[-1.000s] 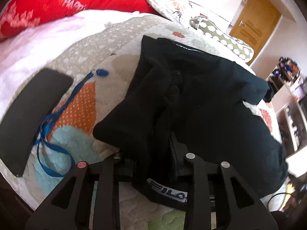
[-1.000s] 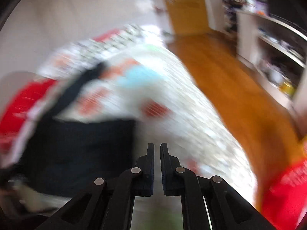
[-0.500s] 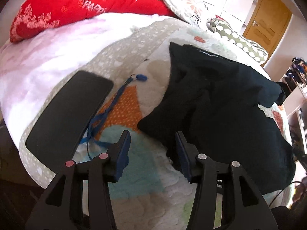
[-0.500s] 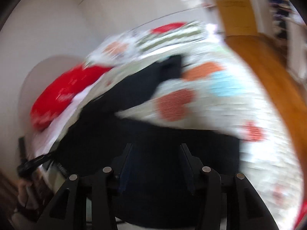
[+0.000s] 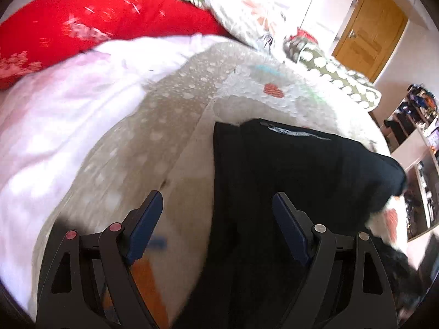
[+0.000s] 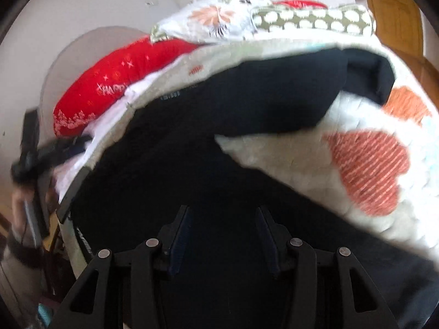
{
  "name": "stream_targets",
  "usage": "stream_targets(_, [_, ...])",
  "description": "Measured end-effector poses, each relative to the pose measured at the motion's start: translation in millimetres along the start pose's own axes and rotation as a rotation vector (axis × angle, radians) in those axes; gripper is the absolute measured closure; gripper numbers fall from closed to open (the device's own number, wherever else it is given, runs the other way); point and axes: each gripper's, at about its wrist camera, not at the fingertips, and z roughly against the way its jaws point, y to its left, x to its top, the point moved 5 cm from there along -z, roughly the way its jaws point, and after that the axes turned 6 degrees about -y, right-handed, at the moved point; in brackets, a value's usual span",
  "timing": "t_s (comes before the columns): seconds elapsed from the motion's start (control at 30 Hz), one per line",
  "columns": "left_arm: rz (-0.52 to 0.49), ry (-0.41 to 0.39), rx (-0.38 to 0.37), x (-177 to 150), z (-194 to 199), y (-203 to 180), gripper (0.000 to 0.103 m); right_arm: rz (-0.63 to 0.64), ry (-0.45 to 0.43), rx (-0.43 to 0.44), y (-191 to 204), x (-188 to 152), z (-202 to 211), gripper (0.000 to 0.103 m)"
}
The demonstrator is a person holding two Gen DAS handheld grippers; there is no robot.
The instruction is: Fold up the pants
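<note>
Left claw (image 5: 216, 219) spread wide, empty, hovering over the left edge of the black pants (image 5: 288, 181). Right claw (image 6: 222, 235) likewise parted, holding nothing, low above the dark cloth. Pants lying on the patterned quilt (image 5: 170, 126) of the bed, one leg stretching toward the far edge; possibly doubled over, blurred. Red pillow (image 5: 104, 19) at the bed's head.

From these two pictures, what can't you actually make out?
- Near end of the black pants: left wrist view, cut off by the bottom edge behind the left hand-held gripper.
- Dark objects at far left: right wrist view, motion-blurred.
- Shelf contents: too small.
</note>
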Motion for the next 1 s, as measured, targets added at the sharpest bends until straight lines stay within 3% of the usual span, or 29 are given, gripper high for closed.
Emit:
stream_targets(0.13, [-0.016,0.062,0.042,22,-55,5,0.021,-0.023,-0.034,0.045,-5,-2,5,0.052])
stream_targets(0.23, [-0.014,0.070,0.024,31,-74,3,0.021,-0.046,-0.046,0.073,-11,-2,8,0.051])
stream_targets(0.3, [-0.052,0.085,-0.007,33,-84,-7,0.021,-0.051,-0.057,0.084,-13,-4,8,0.051])
stream_targets(0.37, [-0.143,0.100,0.019,31,-91,-22,0.021,-0.056,-0.061,0.088,-13,-5,9,0.050])
stream_targets(0.4, [-0.180,0.089,0.035,31,-93,-28,0.031,-0.058,-0.062,0.088,-13,-6,10,0.050])
stream_targets(0.43, [-0.205,0.080,0.015,31,-91,-34,0.053,-0.059,-0.063,0.087,-13,-6,10,0.050])
stream_targets(0.47, [-0.205,0.073,0.000,31,-88,-38,0.063,-0.060,-0.064,0.084,-9,-4,9,0.050])
stream_targets(0.5, [-0.193,0.068,-0.021,32,-84,-40,0.076,-0.062,-0.070,0.077,-8,-1,9,0.050])
stream_targets(0.53, [-0.183,0.053,-0.039,33,-77,-42,0.080,-0.066,-0.083,0.065,-8,2,10,0.051])
stream_targets(0.63, [-0.203,-0.021,-0.074,33,-46,-52,0.085,-0.094,-0.126,0.023,-12,11,17,0.050])
stream_targets(0.73, [-0.230,-0.093,-0.192,21,12,-67,0.086,-0.152,-0.177,0.004,-22,22,32,0.050])
stream_targets(0.83, [-0.367,-0.171,-0.353,-25,83,-86,0.087,-0.179,-0.219,-0.033,-33,29,51,0.050])
stream_targets(0.9, [-0.460,-0.180,-0.425,-62,111,-95,0.087,-0.179,-0.248,-0.067,-41,30,67,0.050])
stream_targets(1.0, [-0.545,-0.118,-0.470,-124,129,-92,0.087,-0.206,-0.278,-0.115,-59,27,89,0.050])
